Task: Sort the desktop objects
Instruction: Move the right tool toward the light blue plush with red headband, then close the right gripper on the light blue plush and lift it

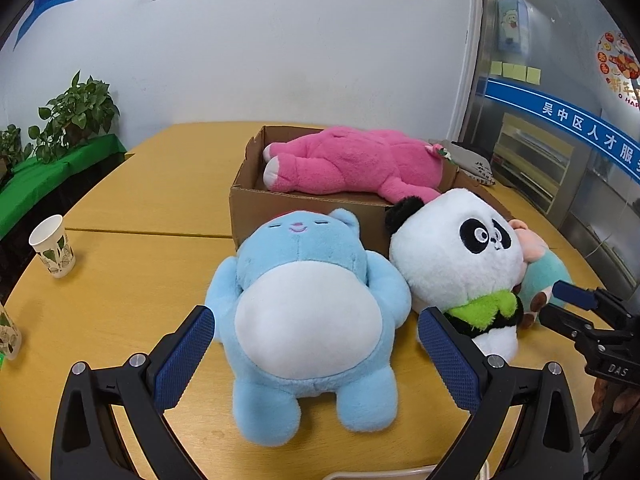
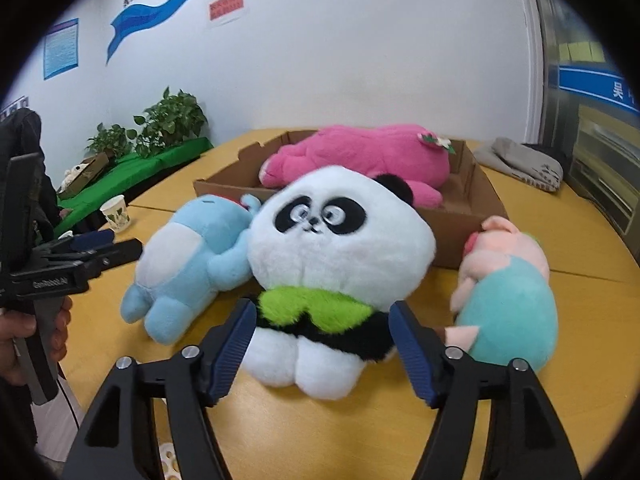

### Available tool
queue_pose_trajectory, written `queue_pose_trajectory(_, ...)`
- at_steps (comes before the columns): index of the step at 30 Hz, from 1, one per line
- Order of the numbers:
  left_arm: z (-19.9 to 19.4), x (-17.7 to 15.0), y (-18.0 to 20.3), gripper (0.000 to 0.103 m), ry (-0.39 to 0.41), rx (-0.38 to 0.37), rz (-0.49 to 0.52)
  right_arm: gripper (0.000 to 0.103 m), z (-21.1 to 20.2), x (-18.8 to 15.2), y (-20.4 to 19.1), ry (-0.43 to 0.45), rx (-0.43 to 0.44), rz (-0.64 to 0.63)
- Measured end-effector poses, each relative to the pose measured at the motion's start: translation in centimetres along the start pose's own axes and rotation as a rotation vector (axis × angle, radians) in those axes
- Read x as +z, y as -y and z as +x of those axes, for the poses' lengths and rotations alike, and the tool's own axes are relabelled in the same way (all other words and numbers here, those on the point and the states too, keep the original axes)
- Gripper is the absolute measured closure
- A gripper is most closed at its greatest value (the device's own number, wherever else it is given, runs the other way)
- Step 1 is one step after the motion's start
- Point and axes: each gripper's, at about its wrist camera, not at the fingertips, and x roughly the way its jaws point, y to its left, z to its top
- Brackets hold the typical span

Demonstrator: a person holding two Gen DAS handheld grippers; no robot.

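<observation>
- Cardboard box (image 1: pixel 308 216): we log it toward the far edge of the tabletop (image 1: pixel 160 280), open at the top, serving as what we judge to be the collecting bin.
- Pink plush (image 1: pixel 352 164): lying on its side inside the box, the only toy we count as sorted.
- Blue plush (image 1: pixel 304 320): on its back on the tabletop, head touching the box's near wall; not yet sorted.
- Panda plush (image 2: pixel 340 248): upright on the tabletop just before the box, leaning against the blue plush's arm; not yet sorted.
- Pig plush (image 2: pixel 508 288): pink head, teal body, lying beside the panda toward the right edge of the tabletop; not yet sorted.
- Left claw (image 1: pixel 316 356): jaws spread wide to either side of the blue plush's belly, pads clear of the fur as far as we can see; nothing gripped.
- Right claw (image 2: pixel 324 344): jaws wide to either side of the panda's lower body, pads not pressing on it; nothing gripped.
- Paper cup (image 1: pixel 52 246): standing near the left edge of the tabletop, well apart from the toys; whether it belongs to the sorting we cannot tell.
- Grey cloth (image 2: pixel 520 164): bundled at the far right corner, beyond the box.
- Tally: one toy in, three out; we judge both claws poised for their pick-ups.
</observation>
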Motion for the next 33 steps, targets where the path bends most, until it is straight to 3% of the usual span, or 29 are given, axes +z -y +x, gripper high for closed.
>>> queue_pose_trajectory(6, 1.4, 0.5, -2.5, 0.0, -0.056, -0.035, -0.043, 0.021, 2.4, 0.7, -2.4, -0.108, 0.154, 0.068)
queue_pose_trajectory(13, 4.0, 2.3, -6.8, 0.0, -0.149, -0.16, -0.13, 0.021, 4.8, 1.3, -6.4, -0.192, 0.307, 0.063)
queue_pose_trajectory(17, 6.9, 2.1, -8.4, 0.0, -0.225, -0.194, -0.141, 0.022, 7.0, 2.0, -6.9, -0.213, 0.337, 0.129)
queue_pose_trajectory(21, 8.8, 1.9, -10.1, 0.0, -0.274, -0.343, -0.232, 0.024, 10.2, 2.1, -7.0, -0.265, 0.314, 0.215)
queue_pose_trajectory(25, 9.5, 1.0, -10.8, 0.0, -0.294, -0.413, -0.287, 0.027, 13.0, 1.1, -8.1, -0.3, 0.323, 0.236)
queue_pose_trajectory(29, 8.8, 0.4, -11.2, 0.015, -0.276, -0.447, -0.318, 0.044, 12.7, 0.9, -8.7, -0.288, 0.388, 0.228)
queue_pose_trajectory(31, 7.6, 0.6, -10.8, 0.034, -0.255, -0.474, -0.303, 0.05, 12.1, 0.8, -9.2, -0.297, 0.409, 0.209)
queue_pose_trajectory(32, 6.9, 0.7, -10.5, 0.049, -0.243, -0.477, -0.287, 0.051, 11.8, 0.7, -9.5, -0.302, 0.412, 0.191)
queue_pose_trajectory(33, 6.1, 0.8, -10.1, 0.049, -0.235, -0.465, -0.264, 0.051, 11.5, 0.6, -9.8, -0.309, 0.418, 0.179)
